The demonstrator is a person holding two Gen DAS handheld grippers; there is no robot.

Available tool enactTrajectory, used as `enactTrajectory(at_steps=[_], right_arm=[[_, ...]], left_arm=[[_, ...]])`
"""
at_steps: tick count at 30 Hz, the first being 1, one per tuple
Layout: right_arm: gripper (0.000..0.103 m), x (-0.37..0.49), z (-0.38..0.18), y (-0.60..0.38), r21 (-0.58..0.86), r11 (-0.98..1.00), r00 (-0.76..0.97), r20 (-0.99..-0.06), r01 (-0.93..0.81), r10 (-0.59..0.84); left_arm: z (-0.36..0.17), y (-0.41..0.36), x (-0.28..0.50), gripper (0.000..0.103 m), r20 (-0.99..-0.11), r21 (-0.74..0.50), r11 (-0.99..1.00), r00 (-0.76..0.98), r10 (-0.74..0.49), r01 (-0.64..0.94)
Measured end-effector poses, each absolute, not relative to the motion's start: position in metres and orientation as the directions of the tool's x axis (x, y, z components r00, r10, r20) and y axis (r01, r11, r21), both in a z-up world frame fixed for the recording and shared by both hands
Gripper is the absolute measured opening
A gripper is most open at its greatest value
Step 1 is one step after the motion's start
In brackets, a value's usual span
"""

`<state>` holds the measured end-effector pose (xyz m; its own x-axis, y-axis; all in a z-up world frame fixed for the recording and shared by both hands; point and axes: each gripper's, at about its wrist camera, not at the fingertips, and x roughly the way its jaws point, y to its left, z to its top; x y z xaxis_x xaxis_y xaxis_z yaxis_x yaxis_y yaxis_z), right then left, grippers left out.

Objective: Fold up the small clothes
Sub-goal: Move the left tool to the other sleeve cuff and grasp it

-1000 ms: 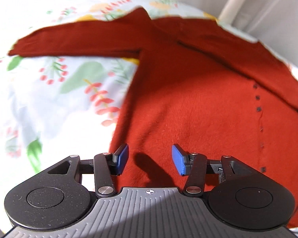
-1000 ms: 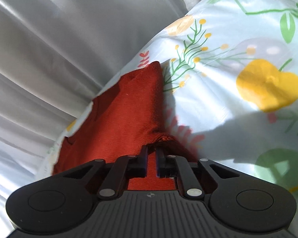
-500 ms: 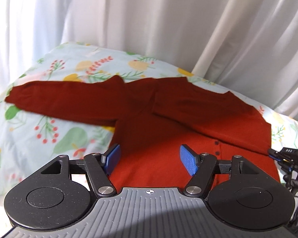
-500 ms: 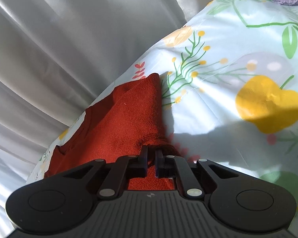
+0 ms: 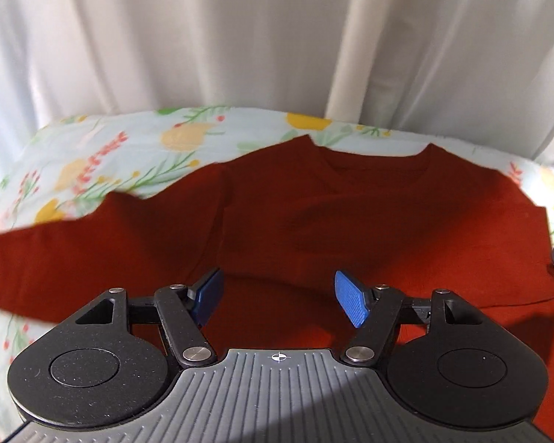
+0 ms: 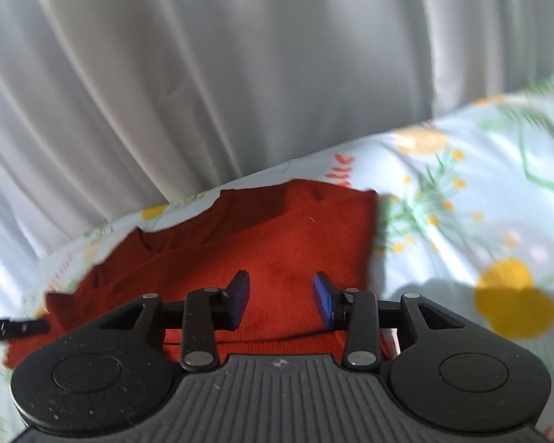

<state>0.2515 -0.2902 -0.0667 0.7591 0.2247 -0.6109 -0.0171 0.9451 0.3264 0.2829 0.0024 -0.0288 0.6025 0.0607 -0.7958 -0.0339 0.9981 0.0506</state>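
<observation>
The right gripper [image 6: 280, 301] has just let go: half a second back its jaws were pinched together on a fold of the red cardigan [image 5: 369, 229], and now they have been opening and stand apart with only flat knit showing behind them, nothing between the pads. The left gripper [image 5: 279, 301] is also wide apart and empty, its blue fingers [image 5: 349, 302] hanging over the lower middle of the garment; its view has swung from the cardigan's lower left edge to face the neckline at upper centre. The cardigan lies spread on the floral sheet [image 5: 103, 151], filling the middle and right of the left view, with one sleeve [image 5: 55, 254] still stretched out to the left edge while the right side looks already folded in over the body. That release likely closes the right-hand fold, so the outstretched sleeve seems the next part to bring in
</observation>
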Motion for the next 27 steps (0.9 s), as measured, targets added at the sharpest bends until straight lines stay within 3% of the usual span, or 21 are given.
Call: enactTrajectory(at_steps=[3,6,10,12,14,19,27], right_arm=[[0.028,0.28,-0.079,-0.259,0.226,0.972,0.737,-0.648,-0.055,0.192],[0.022,0.294,-0.095,-0.235,0.13,0.985,0.738,-0.654,-0.109,0.168],[0.02,0.296,-0.115,-0.232,-0.009,0.996,0.756,-0.651,-0.087,0.06],[0.015,0.294,-0.118,-0.244,-0.011,0.997,0.777,-0.627,-0.078,0.053],[0.015,0.296,-0.12,-0.253,-0.049,0.998,0.785,-0.619,-0.03,-0.006],[0.017,0.297,-0.118,-0.259,-0.024,0.999,0.776,-0.63,-0.031,0.009],[0.018,0.266,-0.124,-0.255,-0.032,0.998,0.797,-0.603,-0.048,0.019]], left_arm=[[-0.056,-0.011,0.307,0.071,-0.795,0.063,0.998,0.603,0.062,-0.02],[-0.074,-0.012,0.319,0.071,-0.808,-0.001,1.0,0.589,0.012,-0.022],[-0.085,-0.01,0.325,0.071,-0.807,-0.013,0.999,0.591,0.008,-0.031],[-0.086,-0.009,0.327,0.072,-0.799,-0.006,1.0,0.601,0.013,-0.03],[-0.086,-0.007,0.328,0.073,-0.794,-0.007,1.0,0.608,0.013,-0.031],[-0.087,-0.005,0.326,0.075,-0.786,-0.008,1.0,0.618,0.01,-0.027],[-0.081,0.03,0.302,0.075,-0.758,-0.16,0.983,0.649,-0.063,-0.091]])
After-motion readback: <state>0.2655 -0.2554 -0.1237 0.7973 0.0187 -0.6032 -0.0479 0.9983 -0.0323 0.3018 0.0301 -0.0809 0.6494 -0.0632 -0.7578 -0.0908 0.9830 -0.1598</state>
